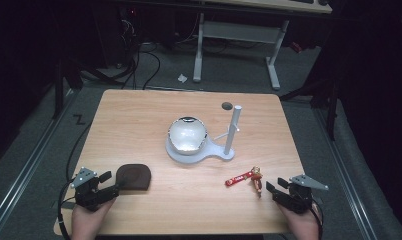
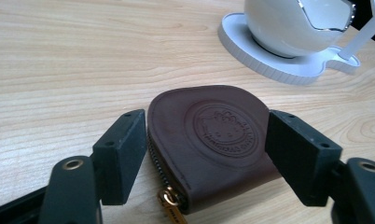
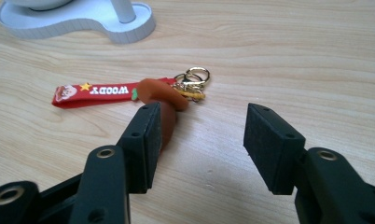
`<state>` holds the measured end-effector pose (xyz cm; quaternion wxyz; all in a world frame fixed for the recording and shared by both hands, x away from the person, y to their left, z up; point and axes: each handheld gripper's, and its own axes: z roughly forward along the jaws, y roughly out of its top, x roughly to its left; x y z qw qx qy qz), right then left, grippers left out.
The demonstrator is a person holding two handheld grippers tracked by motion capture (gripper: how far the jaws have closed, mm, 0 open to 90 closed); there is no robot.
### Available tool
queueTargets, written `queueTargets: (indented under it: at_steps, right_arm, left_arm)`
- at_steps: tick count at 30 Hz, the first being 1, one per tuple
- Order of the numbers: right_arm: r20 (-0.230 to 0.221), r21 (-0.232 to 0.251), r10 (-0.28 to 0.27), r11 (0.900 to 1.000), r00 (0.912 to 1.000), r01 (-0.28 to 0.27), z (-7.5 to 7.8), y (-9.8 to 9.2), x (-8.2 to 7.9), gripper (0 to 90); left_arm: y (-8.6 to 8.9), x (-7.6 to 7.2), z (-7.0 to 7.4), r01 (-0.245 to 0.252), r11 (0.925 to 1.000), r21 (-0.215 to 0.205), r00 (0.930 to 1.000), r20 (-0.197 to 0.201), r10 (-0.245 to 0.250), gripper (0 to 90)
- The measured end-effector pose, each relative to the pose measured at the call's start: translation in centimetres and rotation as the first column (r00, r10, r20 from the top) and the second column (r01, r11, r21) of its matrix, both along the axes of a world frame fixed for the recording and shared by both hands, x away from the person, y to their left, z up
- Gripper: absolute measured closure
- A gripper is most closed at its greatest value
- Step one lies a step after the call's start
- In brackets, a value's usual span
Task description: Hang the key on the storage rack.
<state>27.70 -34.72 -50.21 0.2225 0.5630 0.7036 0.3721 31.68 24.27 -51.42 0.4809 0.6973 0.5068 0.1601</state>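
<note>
At the near left of the light wooden table (image 1: 139, 115), the left gripper (image 1: 109, 182) lies low with its jaws spread wide. Between them sits the flat brown leather coin pouch (image 2: 213, 140) — rounded at its far end, stamped with a round emblem, a brass zip pull at its near edge. The pads stand just beside the pouch's edges; from the left gripper view I cannot tell whether they touch it.

At the near right, the right gripper (image 3: 199, 140) also holds its jaws wide apart, with bare wood between them. The small brown-hatted figure keychain (image 3: 164, 100) lies partly behind the left-hand pad, its gold rings (image 3: 195, 79) and red printed strap (image 3: 94, 93) stretched away from it.

Mid-table stands the white plastic stand (image 1: 219, 152) — a glossy white bowl (image 1: 187, 135) on its round base, an upright post (image 1: 232, 127) beside it.
</note>
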Motion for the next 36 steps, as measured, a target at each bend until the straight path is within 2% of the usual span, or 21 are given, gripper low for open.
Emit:
queueTargets:
  at_steps: [2, 4, 5, 6, 7, 8, 9, 10, 12, 14, 15, 16, 18, 20, 21, 22, 24, 25, 27, 31, 36]
  right_arm:
    - [-0.003, -0.005, 0.005, 1.000, 1.0000, -0.005, -0.2, 0.0, 0.0, 48.2]
    - [-0.005, -0.014, 0.019, 1.000, 0.9998, -0.019, -0.3, 0.0, 0.0, 49.5]
    - [-0.005, -0.017, 0.019, 1.000, 0.9998, -0.019, -0.3, 0.0, 0.0, 49.7]
    - [-0.002, -0.021, 0.023, 1.000, 0.9997, -0.023, -0.3, 0.1, 0.0, 49.8]
    - [-0.002, -0.021, 0.023, 1.000, 0.9997, -0.023, -0.3, 0.1, 0.0, 49.8]
    - [0.004, -0.029, 0.032, 0.999, 0.9995, -0.032, -0.4, 0.0, 0.1, 50.0]
    - [-0.009, -0.030, 0.036, 0.999, 0.9993, -0.036, -0.5, 0.3, 0.1, 51.3]
    - [-0.010, -0.036, 0.042, 0.998, 0.9991, -0.042, -0.5, 0.4, 0.1, 51.9]
    - [-0.017, -0.051, 0.050, 0.997, 0.9986, -0.051, -0.7, 0.6, 0.2, 52.3]
    - [-0.054, -0.058, 0.052, 0.997, 0.9972, -0.055, -0.9, 0.7, 0.4, 53.3]
    - [-0.054, -0.058, 0.052, 0.997, 0.9972, -0.055, -0.9, 0.7, 0.4, 54.9]
    - [-0.077, -0.080, 0.059, 0.995, 0.9953, -0.065, -0.9, 1.1, 0.5, 56.3]
    - [-0.099, -0.106, 0.065, 0.992, 0.9930, -0.075, -0.7, 1.4, 0.6, 57.3]
    - [-0.107, -0.115, 0.062, 0.991, 0.9923, -0.074, -0.5, 1.5, 0.6, 57.3]
    - [-0.130, -0.144, 0.060, 0.986, 0.9897, -0.079, -0.2, 1.7, 0.7, 57.3]
    - [-0.139, -0.154, 0.058, 0.985, 0.9886, -0.080, -0.1, 1.7, 0.7, 57.1]
    - [-0.153, -0.160, 0.058, 0.984, 0.9865, -0.082, -0.1, 1.8, 0.8, 56.5]
    - [-0.187, -0.168, 0.061, 0.981, 0.9806, -0.093, -0.1, 1.8, 1.0, 55.3]
    - [-0.211, -0.182, 0.065, 0.978, 0.9753, -0.104, -0.1, 1.7, 1.2, 54.6]
    - [-0.252, -0.177, 0.066, 0.978, 0.9654, -0.113, 0.1, 1.6, 1.5, 53.1]
    - [-0.279, -0.169, 0.078, 0.977, 0.9572, -0.129, 0.7, 1.6, 1.7, 52.2]
  left_arm:
    - [0.0, 0.0, 0.0, 0.002, 1.0000, 0.004, 1.0000, -0.001, -0.002, 31.5]
    - [-0.1, 0.0, 0.0, 0.004, 0.9994, 0.036, 1.0000, 0.006, -0.005, 32.0]
    - [-0.1, 0.0, 0.0, 0.004, 0.9994, 0.036, 1.0000, 0.006, -0.005, 32.2]
    - [-0.2, 0.0, -0.1, 0.010, 0.9977, 0.067, 0.9998, 0.015, -0.011, 32.4]
    - [-0.2, 0.0, -0.1, 0.010, 0.9977, 0.067, 0.9998, 0.015, -0.011, 32.4]
    - [-0.2, 0.1, -0.1, 0.011, 0.9957, 0.092, 0.9998, 0.016, -0.012, 32.4]
    - [-0.1, 0.2, -0.2, 0.018, 0.9939, 0.109, 0.9997, 0.017, -0.020, 33.1]
    - [0.0, 0.3, -0.2, 0.026, 0.9931, 0.114, 0.9996, 0.011, -0.027, 33.1]
    - [0.3, 0.2, -0.3, 0.027, 0.9936, 0.110, 0.9995, 0.013, -0.028, 33.1]
    - [0.4, 0.1, -0.2, 0.023, 0.9945, 0.103, 0.9995, 0.020, -0.026, 33.6]
    - [0.5, 0.0, -0.1, 0.026, 0.9949, 0.098, 0.9993, 0.026, -0.028, 33.6]
    - [0.5, -0.1, 0.0, 0.022, 0.9947, 0.101, 0.9987, 0.044, -0.027, 33.7]
    - [0.5, -0.2, -0.1, 0.027, 0.9940, 0.106, 0.9983, 0.049, -0.032, 33.7]
    - [0.6, -0.1, -0.2, 0.029, 0.9938, 0.107, 0.9985, 0.043, -0.034, 33.2]
    - [0.7, 0.0, -0.4, 0.029, 0.9941, 0.104, 0.9990, 0.031, -0.032, 33.1]
    - [0.8, 0.1, -0.5, 0.029, 0.9943, 0.102, 0.9992, 0.022, -0.032, 32.9]
    - [0.9, 0.1, -0.5, 0.029, 0.9947, 0.099, 0.9994, 0.017, -0.031, 32.7]
    - [1.1, 0.2, -0.6, 0.025, 0.9951, 0.096, 0.9995, 0.015, -0.027, 32.7]
    - [1.3, 0.2, -0.7, 0.026, 0.9952, 0.094, 0.9995, 0.017, -0.028, 32.7]
    - [1.3, 0.1, -0.6, 0.034, 0.9954, 0.090, 0.9989, 0.028, -0.037, 33.0]
    - [1.1, 0.1, -0.5, 0.042, 0.9940, 0.101, 0.9983, 0.035, -0.046, 33.5]
